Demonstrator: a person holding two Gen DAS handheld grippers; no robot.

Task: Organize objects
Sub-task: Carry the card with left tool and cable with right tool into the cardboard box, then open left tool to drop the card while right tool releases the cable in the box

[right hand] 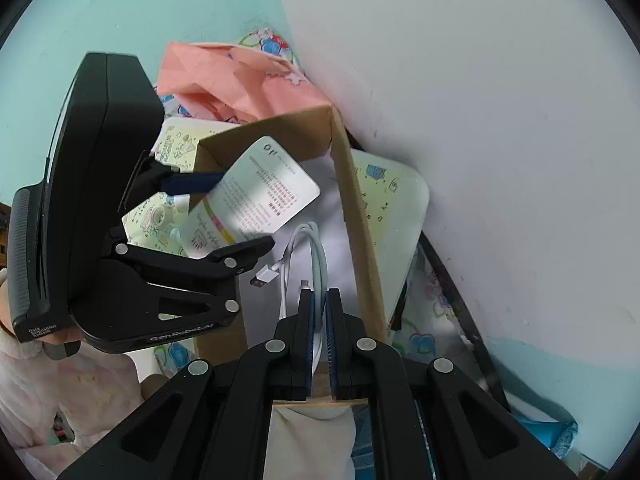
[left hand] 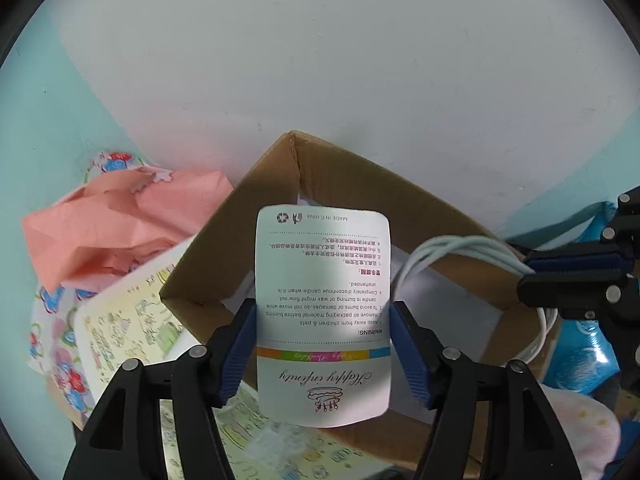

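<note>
My left gripper is shut on a white candle package card with printed warnings, held upright over an open cardboard box. The card also shows in the right wrist view, between the left gripper's fingers. My right gripper is shut on a coiled white USB cable that hangs into the box; its plug ends dangle free. In the left wrist view the right gripper holds the cable at the box's right rim.
Crumpled pink paper and a floral wrapper lie left of the box. A yellow illustrated board leans beside it. A blue foil pack lies at right. A white wall stands close behind.
</note>
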